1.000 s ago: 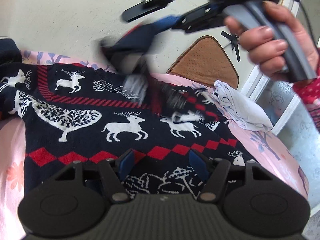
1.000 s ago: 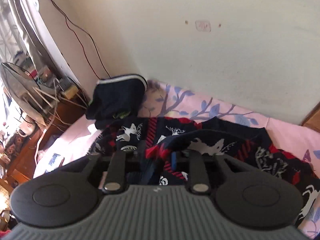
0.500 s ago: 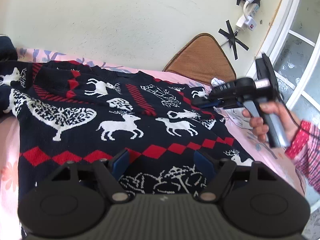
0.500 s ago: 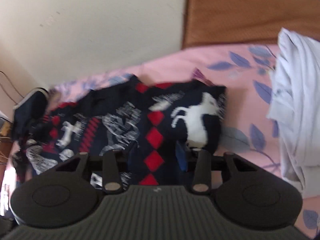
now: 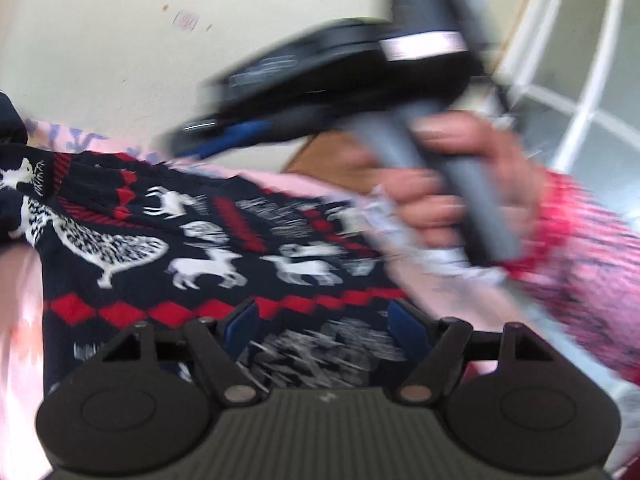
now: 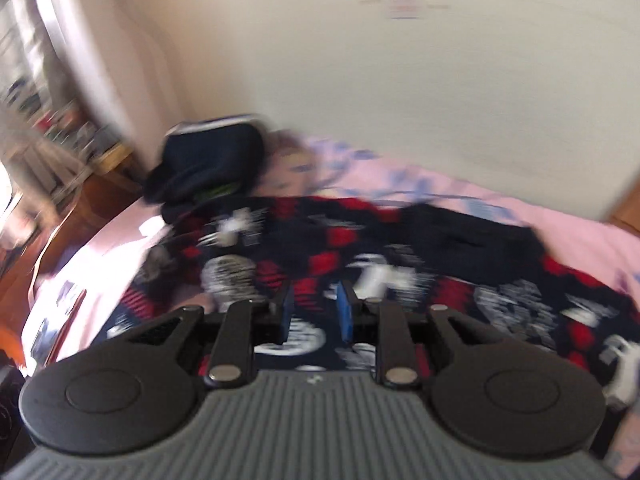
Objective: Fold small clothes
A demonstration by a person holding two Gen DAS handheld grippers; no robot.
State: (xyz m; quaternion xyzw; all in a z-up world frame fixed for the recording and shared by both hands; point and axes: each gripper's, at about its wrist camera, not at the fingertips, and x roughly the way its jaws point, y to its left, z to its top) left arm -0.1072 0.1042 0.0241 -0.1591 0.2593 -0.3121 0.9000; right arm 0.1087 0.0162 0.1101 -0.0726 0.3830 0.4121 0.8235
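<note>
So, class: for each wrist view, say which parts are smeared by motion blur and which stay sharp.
Left wrist view: the right claw and the hand gripping it streak most; the navy knitted sweater with white deer and red diamonds is softer only. Right wrist view: wall, pink floral bedsheet and sweater all smear; the claw's own grey body stays sharp.

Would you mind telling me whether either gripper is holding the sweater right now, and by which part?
Neither holds it. The left gripper is open over the sweater; the right gripper, jaws just reopening, shows a narrow empty gap above it.
</note>
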